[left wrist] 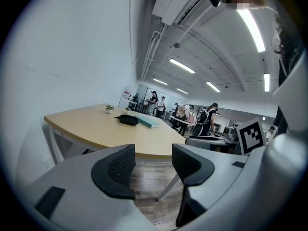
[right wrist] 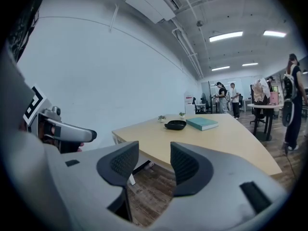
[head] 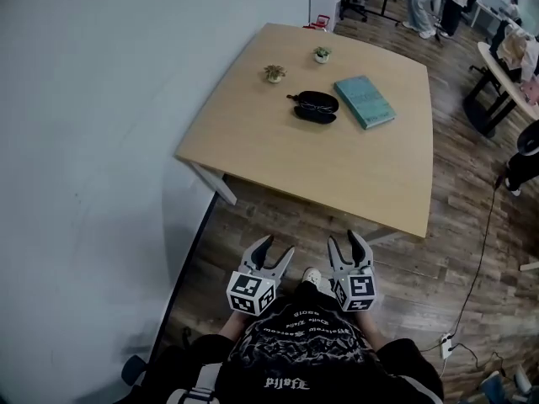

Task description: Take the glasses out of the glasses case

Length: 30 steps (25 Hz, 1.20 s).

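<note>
Scene: a person stands on a wood-plank floor (head: 455, 251), well back from a pale wooden table (head: 278, 162) that is set against a white wall (head: 93, 141).
Left gripper (head: 276, 248): held low in front of the person's body, its jaws standing apart with only floor and the table edge showing between them; it grips nothing.
Right gripper (head: 344, 240): just beside the left one at the same height, with its jaws likewise parted and nothing in their grasp.
Glasses case (head: 316, 107): dark and oval, it lies near the table's far middle, well apart from both grippers. It appears to lie open in two halves, and thin frame lines that seem to be the glasses (head: 318, 102) show in the farther half.
Teal book (head: 364, 101): lies flat just to the right of the case.
Potted plants: one small plant (head: 274, 73) stands beyond the case to its left, and another (head: 322, 54) stands farther back.
Background: other people (head: 438, 2) stand among the desks and chairs across the room.
</note>
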### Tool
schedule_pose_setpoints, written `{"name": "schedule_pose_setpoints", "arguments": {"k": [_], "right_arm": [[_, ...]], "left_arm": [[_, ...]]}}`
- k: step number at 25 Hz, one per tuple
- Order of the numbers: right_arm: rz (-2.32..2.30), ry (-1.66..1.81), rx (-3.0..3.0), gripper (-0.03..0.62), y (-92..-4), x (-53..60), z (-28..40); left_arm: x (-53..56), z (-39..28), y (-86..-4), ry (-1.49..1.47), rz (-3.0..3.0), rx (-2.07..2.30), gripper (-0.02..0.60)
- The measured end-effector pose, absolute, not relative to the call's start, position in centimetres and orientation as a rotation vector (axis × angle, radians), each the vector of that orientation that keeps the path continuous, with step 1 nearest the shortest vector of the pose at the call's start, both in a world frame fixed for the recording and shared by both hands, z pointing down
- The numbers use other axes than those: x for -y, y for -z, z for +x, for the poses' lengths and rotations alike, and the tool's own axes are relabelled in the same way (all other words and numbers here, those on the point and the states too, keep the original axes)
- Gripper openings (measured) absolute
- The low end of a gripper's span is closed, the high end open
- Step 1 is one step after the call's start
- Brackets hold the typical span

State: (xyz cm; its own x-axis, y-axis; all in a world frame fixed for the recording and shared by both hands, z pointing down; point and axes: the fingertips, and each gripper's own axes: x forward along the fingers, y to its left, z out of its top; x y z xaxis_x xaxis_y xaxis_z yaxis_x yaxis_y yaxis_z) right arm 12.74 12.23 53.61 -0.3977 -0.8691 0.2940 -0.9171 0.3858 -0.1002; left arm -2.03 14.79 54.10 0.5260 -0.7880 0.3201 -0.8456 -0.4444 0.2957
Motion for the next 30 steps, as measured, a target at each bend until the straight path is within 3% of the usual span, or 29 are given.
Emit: {"name": "schedule_pose_setpoints", "arguments": {"k": [16, 30], "right_arm": [[1.521, -0.367, 2.501, 0.216, -54.0, -6.3, 19.0], [1.483, -0.402, 2.492, 0.216, -54.9, -4.7, 19.1]], "left_arm": [[-8.5, 5.4, -54.6, -0.171, 2.318, 1.389, 0.244], [-6.1, 5.6, -55.8, -0.177, 2.277, 1.373, 0.244]]}}
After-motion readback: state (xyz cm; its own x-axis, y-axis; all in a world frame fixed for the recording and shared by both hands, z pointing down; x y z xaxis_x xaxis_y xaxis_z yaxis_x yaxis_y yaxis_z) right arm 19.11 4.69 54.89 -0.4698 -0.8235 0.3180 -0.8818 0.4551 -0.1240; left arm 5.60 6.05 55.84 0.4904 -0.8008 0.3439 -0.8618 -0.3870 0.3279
